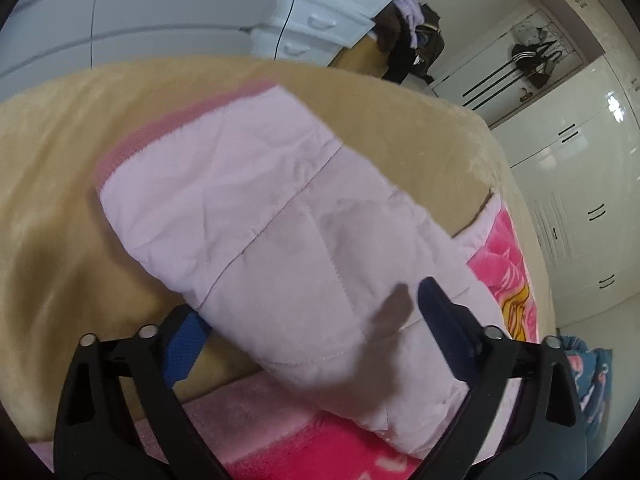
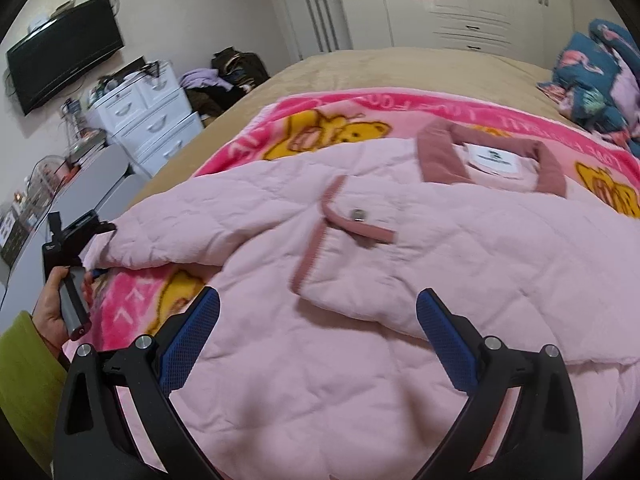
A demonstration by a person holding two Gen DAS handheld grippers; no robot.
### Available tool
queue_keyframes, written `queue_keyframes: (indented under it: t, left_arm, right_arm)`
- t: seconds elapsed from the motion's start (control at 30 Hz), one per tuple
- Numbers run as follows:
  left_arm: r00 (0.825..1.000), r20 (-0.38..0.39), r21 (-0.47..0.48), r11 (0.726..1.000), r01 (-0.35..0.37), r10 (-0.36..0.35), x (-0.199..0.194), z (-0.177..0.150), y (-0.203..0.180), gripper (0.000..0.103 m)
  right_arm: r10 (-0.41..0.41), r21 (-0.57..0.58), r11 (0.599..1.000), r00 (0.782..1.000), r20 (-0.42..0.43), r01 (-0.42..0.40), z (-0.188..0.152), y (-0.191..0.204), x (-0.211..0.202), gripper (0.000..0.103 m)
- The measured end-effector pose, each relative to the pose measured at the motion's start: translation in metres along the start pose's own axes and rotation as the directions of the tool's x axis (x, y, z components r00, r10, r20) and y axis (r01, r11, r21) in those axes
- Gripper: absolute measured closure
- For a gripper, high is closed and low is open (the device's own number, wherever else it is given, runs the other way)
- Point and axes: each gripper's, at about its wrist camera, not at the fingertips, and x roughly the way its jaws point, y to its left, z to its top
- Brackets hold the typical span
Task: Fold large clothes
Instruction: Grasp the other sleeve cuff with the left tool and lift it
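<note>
Left gripper (image 1: 308,312) straddles the quilted pink jacket's sleeve (image 1: 256,208), jaws spread; right gripper (image 2: 318,312) spread above the jacket; a shallow pinch could drop the sleeve mid-fold.

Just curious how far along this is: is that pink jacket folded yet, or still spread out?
Partly folded. The pink jacket lies mostly spread on the blanket, but one sleeve is already laid across its body.

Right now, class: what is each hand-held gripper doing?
Left hand-held gripper: open, fingers straddling the pink jacket sleeve, not clamped.
Right hand-held gripper: open, holding nothing, above the pink jacket.
</note>
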Motion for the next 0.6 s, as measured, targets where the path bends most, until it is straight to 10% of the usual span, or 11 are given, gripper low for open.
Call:
queue_keyframes:
  t: [0.07,0.2,0.6]
  left_arm:
    - [0.998,0.053,0.039,0.999,-0.022,0.020,-0.013,0.002,-0.007,0.057]
    - [0.990,0.117,0.062,0.995,0.078,-0.085,-0.044,0.007,-0.020,0.079]
    - [0.936,0.188,0.341,0.913,0.223,-0.299,-0.132,-0.016,-0.142,0.087]
  right_arm:
    - [-0.010,0.018,1.000,1.000,0.004,0.009,-0.002,-0.010,-0.004,0.005]
    - [-0.032,0.044,0.999,0.999,0.012,0.032,-0.004,-0.029,-0.012,0.005]
    - [-0.027,0.102,0.995,0.997,0.067,0.020,-0.007,-0.064,-0.046,0.005]
